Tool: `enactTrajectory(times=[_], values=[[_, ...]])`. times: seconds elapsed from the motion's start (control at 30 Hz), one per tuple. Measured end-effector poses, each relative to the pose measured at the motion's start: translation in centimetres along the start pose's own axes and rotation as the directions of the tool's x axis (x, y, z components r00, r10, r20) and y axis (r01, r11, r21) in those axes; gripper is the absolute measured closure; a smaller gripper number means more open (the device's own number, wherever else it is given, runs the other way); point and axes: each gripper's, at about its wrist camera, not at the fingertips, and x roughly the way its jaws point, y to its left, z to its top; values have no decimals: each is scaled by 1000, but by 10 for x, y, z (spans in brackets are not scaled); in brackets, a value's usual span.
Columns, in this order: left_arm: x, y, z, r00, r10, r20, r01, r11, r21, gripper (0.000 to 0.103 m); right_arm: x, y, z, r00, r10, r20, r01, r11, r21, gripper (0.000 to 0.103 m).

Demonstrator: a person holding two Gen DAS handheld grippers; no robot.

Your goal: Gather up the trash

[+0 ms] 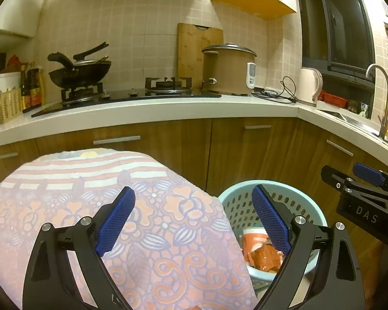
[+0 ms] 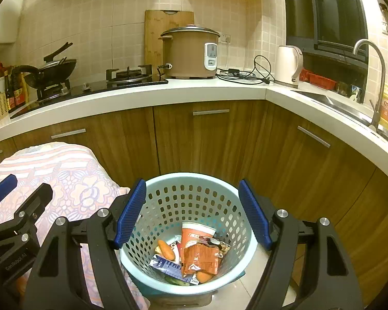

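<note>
While both grippers hang over the kitchen floor in front of the wooden cabinets, neither has anything between its fingers. From its own camera the right gripper has its blue pads spread wide, one on each side of the basket, a pale blue perforated bin standing on the floor tiles just beside the cloth. The left gripper is likewise spread apart, empty, with its left pad over the floral cloth and its right pad over the basket's rim.

Trash lies at the bottom of the basket: an orange cup standing roughly upright, a crumpled orange wrapper leaning against it, a dark blue packet lower left, and two orange rounded pieces, perhaps carrots, though the view is too small to be sure. In the left wrist view only the cup and wrapper show past the cloth's edge.

Behind, the white counter carries a rice cooker, a kettle, a wok on the stove, and a tap at the sink on the right.
</note>
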Motion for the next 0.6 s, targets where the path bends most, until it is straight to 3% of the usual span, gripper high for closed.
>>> enactTrajectory(times=[0.6], values=[[0,0,0,1000,3,-4,-3,1000,0,14,1,0,-1,1000,-2,-5,2,1000,3,33]])
